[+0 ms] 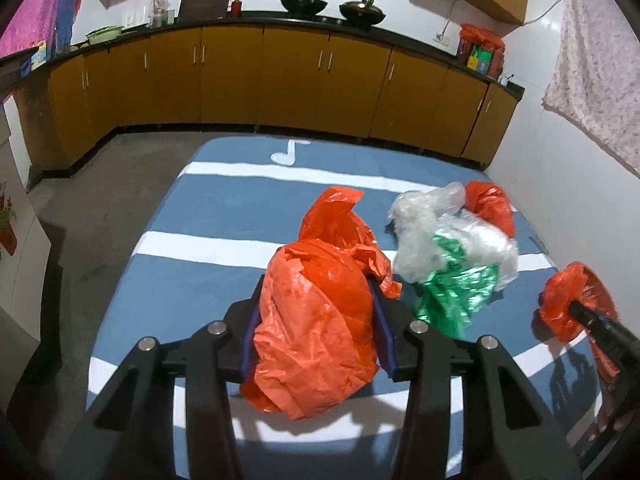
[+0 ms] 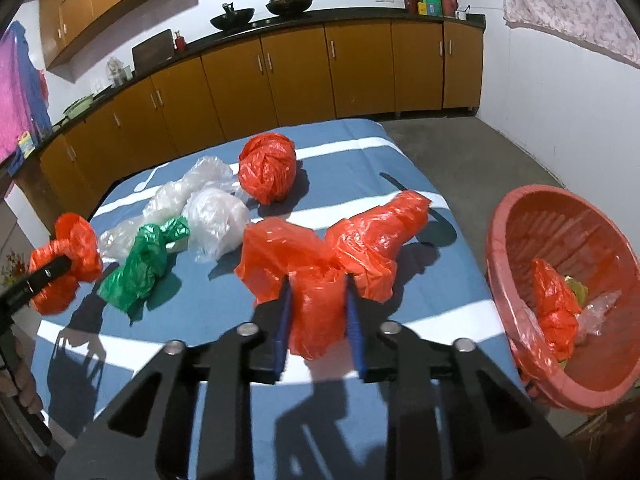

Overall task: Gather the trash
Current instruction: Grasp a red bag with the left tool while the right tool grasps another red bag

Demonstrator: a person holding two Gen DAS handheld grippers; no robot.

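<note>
The left gripper [image 1: 316,312] clamps one orange bag [image 1: 312,320]; the right gripper [image 2: 318,312] clamps another orange bag [image 2: 316,280]. A red basket [image 2: 520,216] sits at three o'clock, the green bag [image 2: 144,264] at ten.

The table [image 2: 400,168] wears a blue cloth crossed by white stripes. On it lie orange-red plastic bags [image 2: 267,173], clear whitish plastic bags [image 2: 212,216] and one shiny green bag [image 2: 144,260]. The basket [image 2: 520,240] is salmon red. The cabinets [image 1: 296,76] are ochre yellow under a black countertop [image 1: 280,20]. Blue pads [image 2: 282,320] line each black hand-held gripper [image 2: 318,300].
</note>
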